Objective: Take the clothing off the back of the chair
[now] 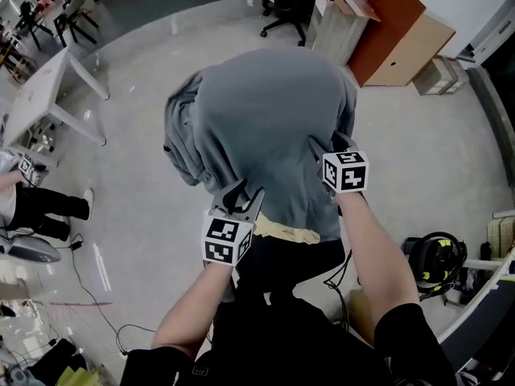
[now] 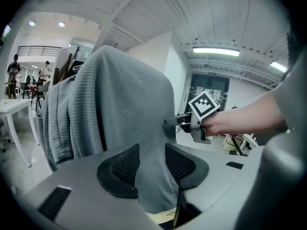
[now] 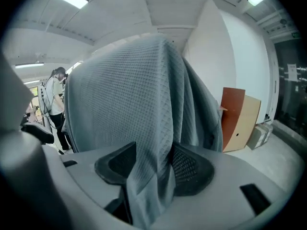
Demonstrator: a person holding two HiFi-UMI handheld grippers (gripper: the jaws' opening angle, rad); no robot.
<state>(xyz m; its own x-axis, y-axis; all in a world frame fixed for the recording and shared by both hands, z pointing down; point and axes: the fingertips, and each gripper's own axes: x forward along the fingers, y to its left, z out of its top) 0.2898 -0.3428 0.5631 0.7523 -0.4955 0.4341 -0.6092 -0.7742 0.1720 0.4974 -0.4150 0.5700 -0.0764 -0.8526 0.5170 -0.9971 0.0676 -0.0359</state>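
A grey waffle-knit garment (image 1: 265, 127) is draped over the chair back and hides it completely. In the head view my left gripper (image 1: 241, 197) is at the garment's lower left hem and my right gripper (image 1: 324, 147) is at its right side, fingertips buried in cloth. The left gripper view has the hem (image 2: 151, 176) hanging down between the two pads of the left gripper (image 2: 152, 163), loose and not pinched. In the right gripper view a fold of the garment (image 3: 144, 128) lies between the jaws of the right gripper (image 3: 153, 169) and drapes over the left pad, also slack.
A black office chair (image 1: 286, 6) and orange and tan boards (image 1: 398, 34) stand at the back. There is a white table (image 1: 48, 79) at far left, with a person's legs (image 1: 40, 207) below it. A black-and-yellow device (image 1: 434, 260) and cables (image 1: 80, 288) lie on the floor.
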